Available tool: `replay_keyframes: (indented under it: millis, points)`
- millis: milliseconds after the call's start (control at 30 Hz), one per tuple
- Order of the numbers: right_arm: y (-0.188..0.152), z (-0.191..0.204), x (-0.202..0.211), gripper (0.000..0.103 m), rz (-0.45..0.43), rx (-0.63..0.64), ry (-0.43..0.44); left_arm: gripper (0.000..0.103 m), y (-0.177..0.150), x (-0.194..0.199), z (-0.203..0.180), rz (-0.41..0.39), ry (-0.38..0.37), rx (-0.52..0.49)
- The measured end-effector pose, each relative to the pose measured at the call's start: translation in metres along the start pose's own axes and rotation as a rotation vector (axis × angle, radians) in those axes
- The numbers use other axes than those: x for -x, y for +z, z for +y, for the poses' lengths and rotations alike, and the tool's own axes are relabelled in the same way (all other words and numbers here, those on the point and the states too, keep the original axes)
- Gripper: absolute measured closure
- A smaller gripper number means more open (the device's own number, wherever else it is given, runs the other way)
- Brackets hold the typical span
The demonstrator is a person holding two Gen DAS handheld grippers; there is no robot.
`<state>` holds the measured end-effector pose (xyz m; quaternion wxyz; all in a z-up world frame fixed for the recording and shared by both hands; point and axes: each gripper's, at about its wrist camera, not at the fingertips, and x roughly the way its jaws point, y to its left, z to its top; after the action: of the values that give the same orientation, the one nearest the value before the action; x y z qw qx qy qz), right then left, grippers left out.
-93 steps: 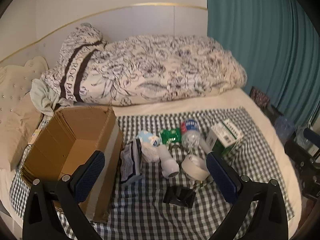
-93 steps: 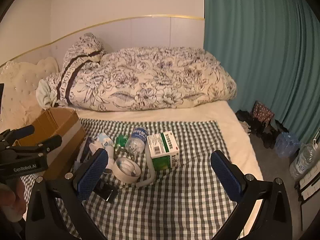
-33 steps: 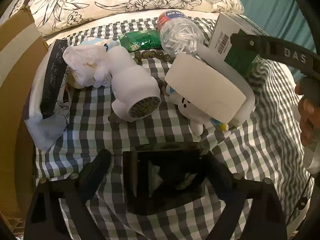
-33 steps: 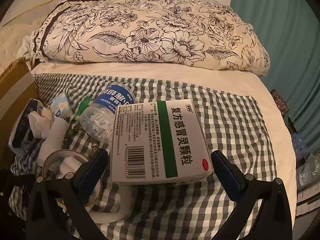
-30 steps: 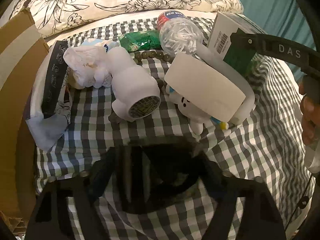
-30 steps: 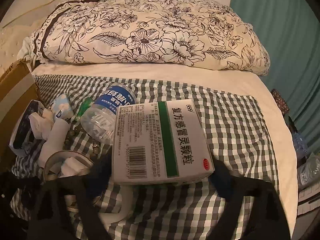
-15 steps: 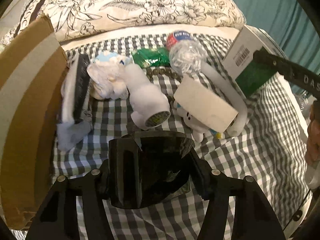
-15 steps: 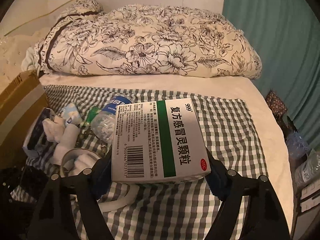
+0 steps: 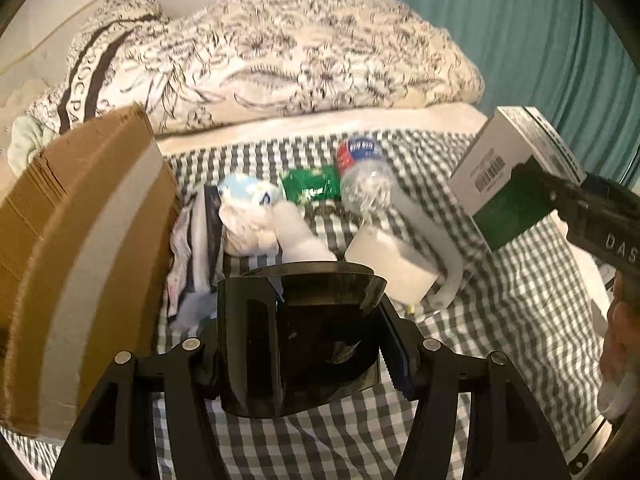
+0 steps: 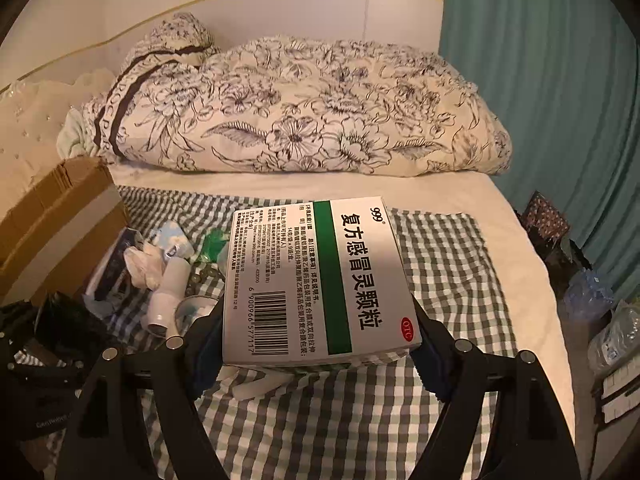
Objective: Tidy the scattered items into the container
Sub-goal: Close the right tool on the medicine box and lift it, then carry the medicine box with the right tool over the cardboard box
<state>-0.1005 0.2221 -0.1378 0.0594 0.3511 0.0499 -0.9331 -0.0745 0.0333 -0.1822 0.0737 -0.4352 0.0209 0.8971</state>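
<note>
Left gripper (image 9: 298, 344), low in the middle of its frame, clamped on a dark glossy case (image 9: 296, 340), lifted clear of the checked cloth (image 9: 520, 320). Right gripper (image 10: 316, 344), low in the middle of its own frame, closed against both sides of a white and green medicine box (image 10: 320, 280), held flat above the cloth. Same box seen at the right edge of the left view (image 9: 516, 188), raised off the cloth. Cardboard box (image 9: 76, 248) along the left edge of the left view, its inside hidden. Still lying on the cloth, mid-frame in the left view: a plastic bottle (image 9: 364, 180), a green packet (image 9: 310, 184), a white bundle (image 9: 250, 224), a white tube (image 9: 304, 240), a tape roll (image 9: 392, 270) and a striped pouch (image 9: 196, 256), huddled together just beside the cardboard box. Flowered quilt (image 10: 320, 112) across the upper part of both frames, teal curtain (image 10: 540, 60) at upper right.
</note>
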Motion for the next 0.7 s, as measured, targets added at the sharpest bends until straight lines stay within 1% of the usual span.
replay_keyframes:
  millis: [167, 333, 467, 700]
  points:
    - [0.003, 0.002, 0.025, 0.025, -0.037, -0.007, -0.021, 0.041, 0.004, 0.028, -0.001, -0.064, 0.009, -0.009]
    - [0.007, 0.008, 0.049, 0.025, -0.069, -0.016, -0.041, 0.041, 0.008, 0.059, 0.005, -0.132, 0.006, 0.003]
    - [0.009, 0.019, 0.067, 0.025, -0.094, -0.004, -0.052, 0.041, 0.011, 0.084, 0.016, -0.19, 0.021, 0.021]
    - [0.014, 0.043, 0.098, 0.025, -0.142, 0.017, -0.044, 0.041, 0.012, 0.126, 0.041, -0.282, 0.057, 0.061]
